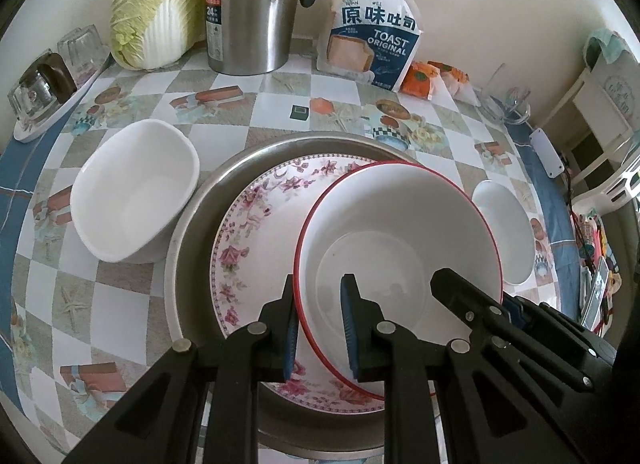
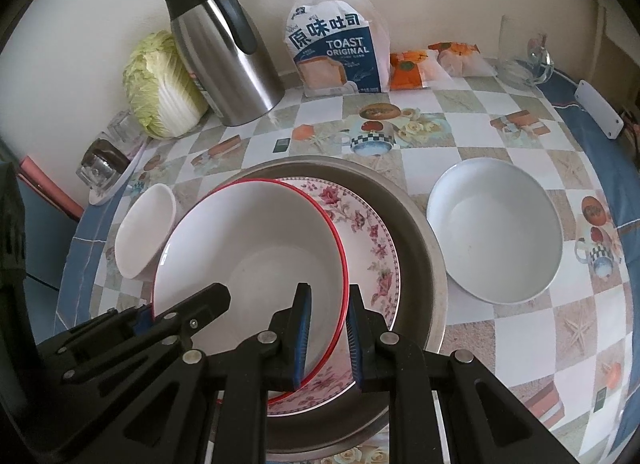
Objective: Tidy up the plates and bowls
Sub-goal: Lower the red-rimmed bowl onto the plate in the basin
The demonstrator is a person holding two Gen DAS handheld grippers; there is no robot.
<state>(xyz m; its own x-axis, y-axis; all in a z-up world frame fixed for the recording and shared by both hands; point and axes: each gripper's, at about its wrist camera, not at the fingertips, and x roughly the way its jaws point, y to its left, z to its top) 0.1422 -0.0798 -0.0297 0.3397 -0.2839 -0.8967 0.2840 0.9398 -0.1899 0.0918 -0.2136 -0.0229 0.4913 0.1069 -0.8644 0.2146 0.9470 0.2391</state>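
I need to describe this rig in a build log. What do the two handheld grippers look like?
Both look alike. The left gripper and right gripper are matte black, with angular linkage arms joined by round silver pins. Each of the two fingers carries a flat blue ribbed pad. Triangular cut-outs lighten the outer arms, and small screws dot the body. No cables, markings, hands or sleeves show.

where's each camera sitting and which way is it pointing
Left wrist: on the left hand-held gripper, looking steeply down along its fingers, which clamp the left rim of the red-rimmed bowl; the right hand-held gripper shows at the bowl's right rim.
Right wrist: on the right hand-held gripper, also angled down, clamping the same bowl's right rim; the left hand-held gripper shows lower left.
Shared: the bowl, floral plate, metal basin, toast bag.
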